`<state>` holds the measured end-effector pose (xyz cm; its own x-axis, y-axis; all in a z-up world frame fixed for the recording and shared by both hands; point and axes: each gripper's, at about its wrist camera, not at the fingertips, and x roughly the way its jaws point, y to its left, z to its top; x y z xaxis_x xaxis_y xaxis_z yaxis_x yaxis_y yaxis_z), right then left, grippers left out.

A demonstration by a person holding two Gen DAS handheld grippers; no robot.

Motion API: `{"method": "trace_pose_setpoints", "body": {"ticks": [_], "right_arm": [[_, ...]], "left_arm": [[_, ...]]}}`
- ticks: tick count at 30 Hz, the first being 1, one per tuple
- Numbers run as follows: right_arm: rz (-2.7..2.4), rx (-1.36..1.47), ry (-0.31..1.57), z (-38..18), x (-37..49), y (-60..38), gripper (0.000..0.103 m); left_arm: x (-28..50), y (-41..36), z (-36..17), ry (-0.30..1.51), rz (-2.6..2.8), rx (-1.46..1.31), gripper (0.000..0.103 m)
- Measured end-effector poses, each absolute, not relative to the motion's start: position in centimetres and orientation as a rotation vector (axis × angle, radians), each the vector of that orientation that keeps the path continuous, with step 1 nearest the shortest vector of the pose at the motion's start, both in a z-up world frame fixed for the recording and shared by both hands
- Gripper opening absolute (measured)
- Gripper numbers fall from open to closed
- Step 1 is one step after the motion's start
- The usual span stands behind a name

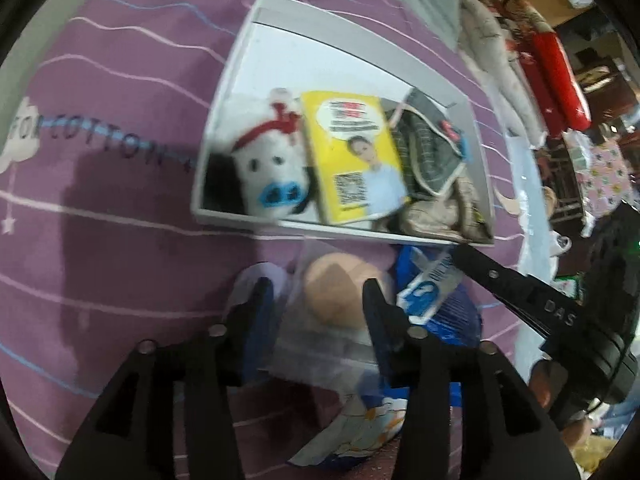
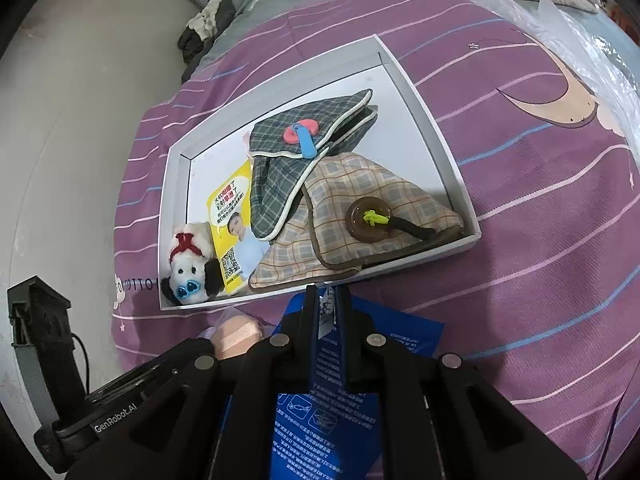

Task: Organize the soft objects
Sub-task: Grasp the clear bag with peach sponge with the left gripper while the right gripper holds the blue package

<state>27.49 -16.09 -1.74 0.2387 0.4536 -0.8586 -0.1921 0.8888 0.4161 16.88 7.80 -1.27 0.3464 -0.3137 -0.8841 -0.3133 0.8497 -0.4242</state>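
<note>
Bed: a purple bedspread (image 2: 520, 208) with thin pink and blue stripes and a moon print covers it; everything lies on it.
Box: a shallow white box (image 2: 432, 120) sits on the bedspread, far of both claws, with its far part bare.
Toy dog: a white plush dog (image 2: 192, 264) with a blue snout and a red bow lies in the box's near left corner.
Yellow pack: a flat yellow packet (image 2: 232, 232) with a printed code lies just right of the dog, touching it.
Grey pouch: a grey plaid pouch (image 2: 296, 160) with a red and blue clip lies right of the yellow pack, partly over it.
Tan pouch: a tan plaid pouch (image 2: 352, 216) with a brown button fills the box's near right part, tucked under the grey one's edge.
Left claw: the left claw (image 1: 318, 304) stands part open astride a clear plastic bag (image 1: 320, 344) that holds a peach sponge (image 1: 340, 288); whether the pads touch the bag cannot be told through the blur.
Right claw: the right claw (image 2: 326, 316) is closed on the top edge of a blue packet (image 2: 320, 420) with white print.
Where the task's things are: the sponge bag and the blue packet lie side by side on the bedspread, just near of the box's near wall, the bag to the left.
Far edge: grey bedding and a dark bundle of cloth (image 2: 204, 24) lie by the wall.
</note>
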Motion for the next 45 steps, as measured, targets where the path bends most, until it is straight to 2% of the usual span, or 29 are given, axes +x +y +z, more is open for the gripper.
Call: {"method": "trace_pose_setpoints", "body": {"ticks": [2, 6, 12, 24, 25, 27, 32, 36, 38, 39, 40, 45], "right_arm": [[0.447, 0.243, 1.257, -1.8, 27.5, -16.0, 0.007], [0.449, 0.244, 1.256, -1.7, 27.5, -16.0, 0.007], [0.446, 0.243, 1.26, -1.8, 27.6, -16.1, 0.007], [0.304, 0.237, 1.233, -1.6, 28.2, -19.1, 0.007], [0.316, 0.242, 1.227, -1.2, 28.1, -19.1, 0.007], [0.336, 0.244, 1.222, -0.9, 27.9, -18.9, 0.007], [0.403, 0.269, 1.282, -1.5, 27.8, -17.8, 0.008], [0.446, 0.318, 1.315, -1.8, 27.8, -17.7, 0.017], [0.493, 0.366, 1.317, -1.7, 27.8, -17.8, 0.027], [0.504, 0.378, 1.316, -1.6, 27.7, -17.8, 0.038], [0.516, 0.389, 1.316, -1.6, 27.7, -17.7, 0.045], [0.595, 0.434, 1.36, -2.4, 27.6, -16.2, 0.045]], "left_arm": [[16.9, 7.3, -1.0, 1.229, -0.012, -0.583, 0.047], [17.4, 6.4, -1.2, 1.238, -0.173, -0.666, 0.037], [18.5, 4.8, -2.1, 1.279, -0.147, -0.612, 0.037], [19.0, 5.8, -3.6, 1.277, -0.105, -0.726, 0.037], [18.9, 5.8, -3.6, 1.275, -0.1, -0.729, 0.035], [18.7, 6.0, -3.4, 1.264, -0.068, -0.717, 0.017], [17.9, 7.1, -2.5, 1.212, -0.076, -0.746, 0.009], [17.7, 7.3, -2.0, 1.188, -0.073, -0.751, 0.009], [17.6, 7.5, -1.9, 1.181, -0.07, -0.756, 0.008], [17.5, 7.6, -1.8, 1.175, -0.066, -0.76, 0.008], [17.5, 7.6, -1.6, 1.166, -0.061, -0.758, 0.008], [17.3, 7.5, -0.5, 1.131, -0.052, -0.745, 0.007]]}}
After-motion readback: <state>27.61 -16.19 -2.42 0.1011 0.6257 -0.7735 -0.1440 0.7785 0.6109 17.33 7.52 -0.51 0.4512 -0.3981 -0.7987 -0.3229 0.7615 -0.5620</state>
